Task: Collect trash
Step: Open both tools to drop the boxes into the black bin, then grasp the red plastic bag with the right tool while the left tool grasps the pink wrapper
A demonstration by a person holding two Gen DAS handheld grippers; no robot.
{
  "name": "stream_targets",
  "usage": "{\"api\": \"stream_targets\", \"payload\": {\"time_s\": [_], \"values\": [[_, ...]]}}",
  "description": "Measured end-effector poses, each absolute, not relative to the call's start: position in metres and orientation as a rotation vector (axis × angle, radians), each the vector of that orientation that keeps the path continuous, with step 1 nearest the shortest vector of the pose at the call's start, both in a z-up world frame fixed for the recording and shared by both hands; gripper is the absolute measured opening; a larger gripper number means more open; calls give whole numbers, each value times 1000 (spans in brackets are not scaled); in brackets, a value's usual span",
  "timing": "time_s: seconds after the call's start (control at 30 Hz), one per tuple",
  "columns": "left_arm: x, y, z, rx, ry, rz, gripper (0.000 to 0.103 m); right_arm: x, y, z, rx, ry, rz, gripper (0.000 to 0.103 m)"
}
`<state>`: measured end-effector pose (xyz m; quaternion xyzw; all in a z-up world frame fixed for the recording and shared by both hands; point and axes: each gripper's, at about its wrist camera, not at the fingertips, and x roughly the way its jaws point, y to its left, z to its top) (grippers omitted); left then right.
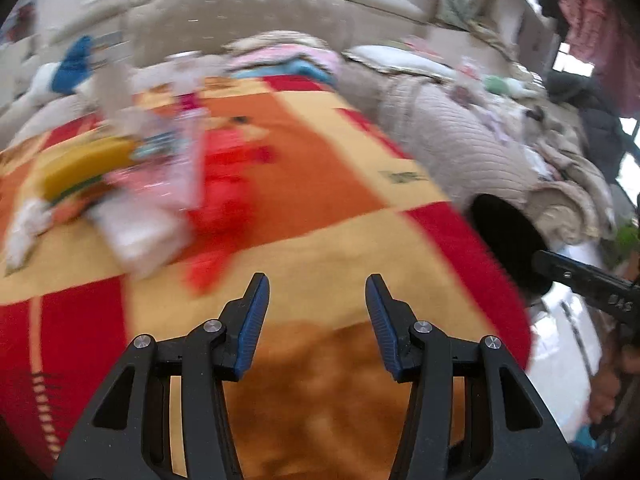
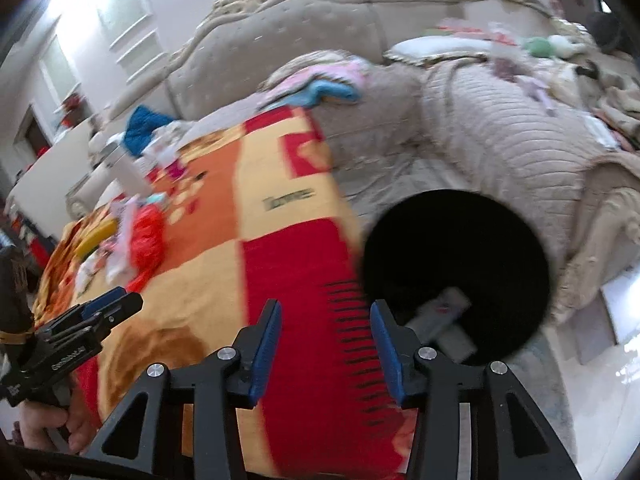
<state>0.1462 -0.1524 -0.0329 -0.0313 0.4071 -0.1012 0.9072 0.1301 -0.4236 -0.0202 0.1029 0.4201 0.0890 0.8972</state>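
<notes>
A heap of trash [image 1: 132,184] lies blurred on a red, orange and yellow blanket [image 1: 312,216]: a yellow wrapper, pink and clear plastic, a white packet and a red bag [image 2: 149,236]. My left gripper [image 1: 317,292] hovers over the blanket to the right of the heap, open and empty. My right gripper [image 2: 326,318] is open and empty above the blanket's edge, just left of a black bin [image 2: 456,272]. Pale cartons [image 2: 442,316] lie inside the bin. The left gripper [image 2: 120,298] also shows at the left of the right wrist view.
A beige quilted sofa [image 2: 500,136] with scattered clothes runs behind the bin. A padded headboard [image 1: 240,12] stands at the back. Folded pink and blue cloths [image 2: 328,84] lie at the blanket's far end. White glossy floor [image 2: 600,380] shows beside the bin.
</notes>
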Motion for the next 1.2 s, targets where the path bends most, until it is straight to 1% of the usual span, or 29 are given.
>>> {"api": "stream_targets", "payload": {"time_s": [0.2, 0.27, 0.3, 0.37, 0.4, 0.5, 0.6, 0.73, 0.83, 0.87, 0.9, 0.93, 0.97, 1.07, 1.2], "values": [[138, -69, -46, -133, 813, -27, 49, 160, -347, -33, 231, 896, 408, 45], [138, -50, -53, -129, 804, 29, 49, 172, -324, -35, 239, 889, 475, 48], [139, -43, -56, -127, 801, 52, 49, 178, -311, -35, 236, 884, 503, 51], [142, -27, -64, -133, 793, 107, 49, 191, -287, -37, 213, 869, 536, 72], [143, -20, -67, -141, 796, 129, 49, 198, -276, -38, 197, 858, 543, 74], [150, -1, -83, -215, 849, 143, 50, 219, -244, -43, 140, 853, 594, 75], [149, 2, -83, -239, 841, 140, 67, 241, -216, -57, 67, 895, 628, 75], [148, -1, -84, -231, 848, 138, 69, 261, -191, -74, 7, 936, 662, 75], [145, 1, -82, -268, 834, 123, 69, 272, -183, -77, -13, 913, 654, 75], [145, 2, -81, -279, 831, 119, 69, 276, -184, -77, 2, 911, 657, 75], [145, 2, -80, -287, 828, 116, 69, 280, -185, -76, 21, 910, 658, 72], [147, 2, -80, -291, 827, 114, 69, 283, -186, -76, 33, 906, 652, 49], [147, 2, -80, -290, 827, 115, 69, 284, -188, -75, 42, 908, 652, 44], [148, 0, -79, -280, 830, 118, 69, 276, -193, -74, 38, 903, 677, 39], [148, -2, -80, -269, 834, 117, 70, 248, -214, -61, -3, 853, 602, 39]]}}
